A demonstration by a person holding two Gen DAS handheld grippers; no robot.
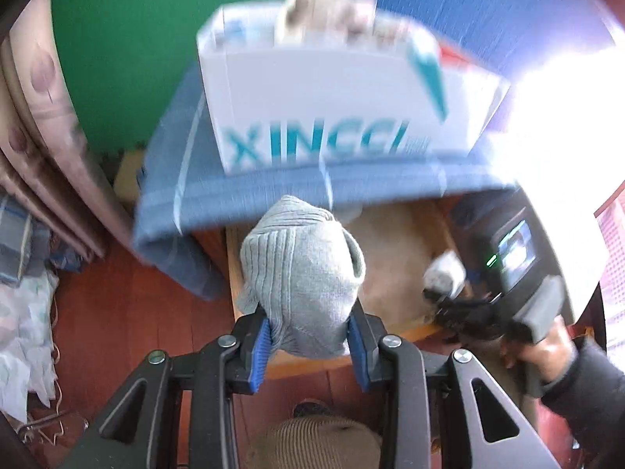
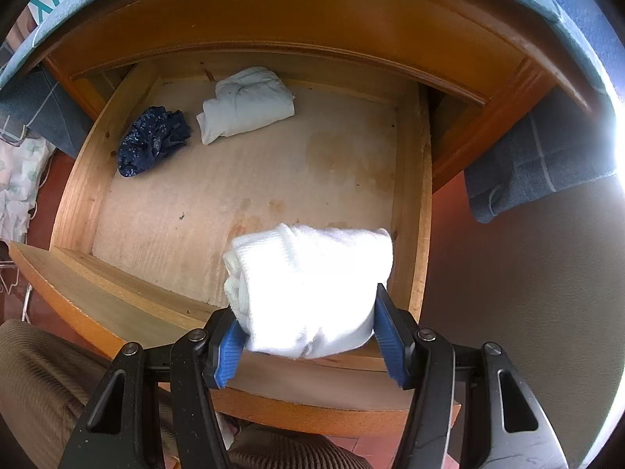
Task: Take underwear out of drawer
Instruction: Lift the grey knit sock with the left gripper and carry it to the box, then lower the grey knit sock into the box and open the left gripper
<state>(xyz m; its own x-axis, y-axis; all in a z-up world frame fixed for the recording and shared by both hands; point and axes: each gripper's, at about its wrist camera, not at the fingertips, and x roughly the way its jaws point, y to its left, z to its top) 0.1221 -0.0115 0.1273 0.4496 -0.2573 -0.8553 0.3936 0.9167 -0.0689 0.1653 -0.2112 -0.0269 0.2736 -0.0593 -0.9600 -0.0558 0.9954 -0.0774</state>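
Grey underwear between left jaws (white underwear between right)

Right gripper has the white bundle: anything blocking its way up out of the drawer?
Nothing visible. The right gripper holds the white folded underwear over the open wooden drawer, near its front; the cloth-covered tabletop overhangs only the back.

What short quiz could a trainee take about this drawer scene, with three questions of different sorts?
1. True or false: the left hand-held gripper holds a grey ribbed garment.
2. Which garment does the right hand-held gripper hold? A dark blue; B white; C green.
3. How many garments lie on the floor of the drawer?

Key: 1 true. 2 B, the white garment. 3 two: the dark blue garment and the pale folded garment.
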